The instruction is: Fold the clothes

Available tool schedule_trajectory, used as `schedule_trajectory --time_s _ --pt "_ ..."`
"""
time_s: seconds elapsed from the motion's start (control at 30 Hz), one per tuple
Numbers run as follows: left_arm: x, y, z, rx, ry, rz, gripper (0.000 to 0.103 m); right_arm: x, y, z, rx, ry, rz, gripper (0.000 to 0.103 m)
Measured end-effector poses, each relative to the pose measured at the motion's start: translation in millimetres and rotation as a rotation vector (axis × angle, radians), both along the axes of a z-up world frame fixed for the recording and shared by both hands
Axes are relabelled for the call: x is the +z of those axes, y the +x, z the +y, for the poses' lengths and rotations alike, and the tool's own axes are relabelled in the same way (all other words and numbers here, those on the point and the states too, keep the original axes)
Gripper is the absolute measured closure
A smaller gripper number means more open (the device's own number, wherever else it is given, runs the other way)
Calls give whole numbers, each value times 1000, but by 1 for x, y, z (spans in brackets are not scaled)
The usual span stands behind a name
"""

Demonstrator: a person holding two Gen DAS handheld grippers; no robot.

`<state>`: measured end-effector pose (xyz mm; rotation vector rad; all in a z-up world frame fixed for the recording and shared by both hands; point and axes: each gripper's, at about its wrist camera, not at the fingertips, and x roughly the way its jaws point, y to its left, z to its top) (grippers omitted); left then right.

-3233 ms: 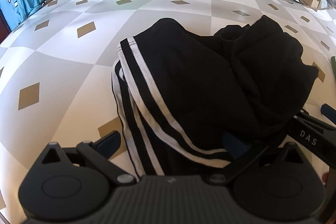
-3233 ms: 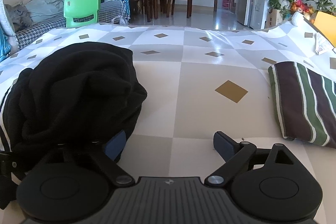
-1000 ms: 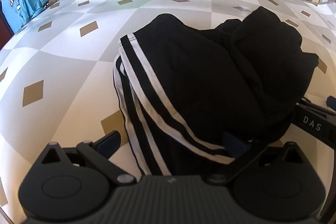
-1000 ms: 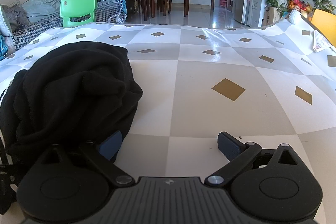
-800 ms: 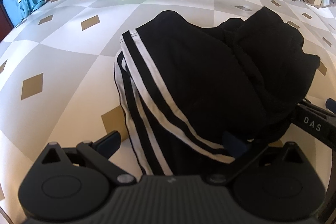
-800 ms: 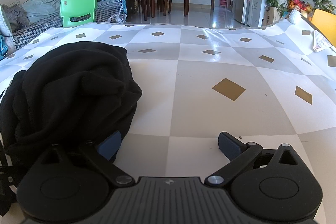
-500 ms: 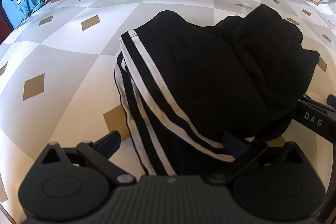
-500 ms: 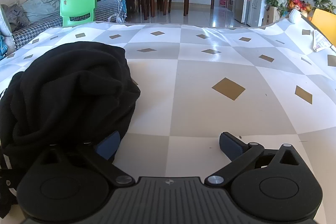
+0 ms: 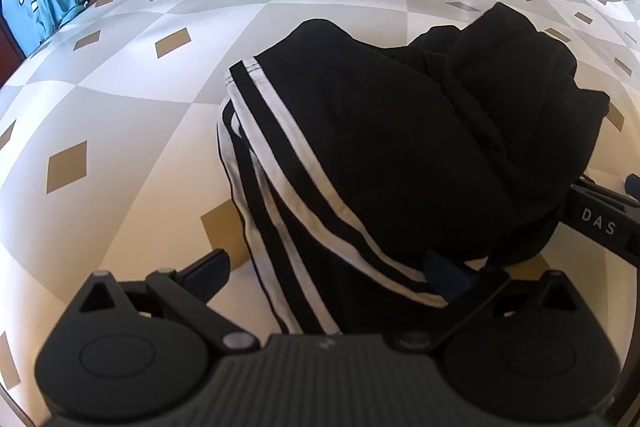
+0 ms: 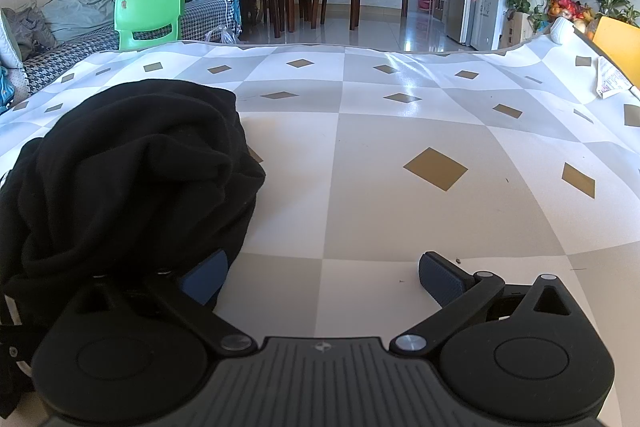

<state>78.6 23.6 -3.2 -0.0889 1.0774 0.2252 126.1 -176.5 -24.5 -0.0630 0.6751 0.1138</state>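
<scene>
Black trousers [image 9: 384,163] w/ white side stripes lie bunched in a thick pile on the checked table cover [image 9: 120,99], just ahead of both tools. Striped edge faces the left side of the pile; a rounder lump of plain black cloth [image 10: 132,163] sits on the right side.

Left gripper [image 9: 332,271]: jaws wide apart, straddling the near striped edge. One pad sits on bare cover left of the pile; the other is against or tucked under the cloth at right. Nothing pinched.

Right gripper [image 10: 320,275]: also wide apart. Left pad touches the near right edge of the pile, partly under it; right pad is over bare cover, well clear. No hold on anything.

Handling, my read: soft knit, limp, light. Won't keep shape when lifted; layers will slide on each other and sag. Cover looks smooth and a bit shiny, so the pile prob. slides if pushed rather than pinched. Not fragile.

Where to grab: striped seam/hem edge is the clearest landmark and likely firmest (stitched), so pinch there, one tool per corner. Lump on right is too thick for a clean bite; risk of catching several layers. Can't tell where the waistband is.
</scene>
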Motion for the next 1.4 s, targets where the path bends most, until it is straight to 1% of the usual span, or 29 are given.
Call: schedule_trajectory --time_s 0.6,0.9,1.0,1.2,1.4 --pt "1 7 -3 1 11 26 0 0 0 0 0 -1 -1 0" --pt "1 10 0 -7 -3 32 0 1 1 0 1 -4 9 0" --pt "1 9 -1 -17 -3 34 0 3 -1 0 2 -18 40 0" --pt "2 8 -3 -33 -6 42 0 13 4 -2 50 -42 170 0" --pt "2 5 -4 -42 -26 49 0 17 -5 -5 52 -59 257 1"
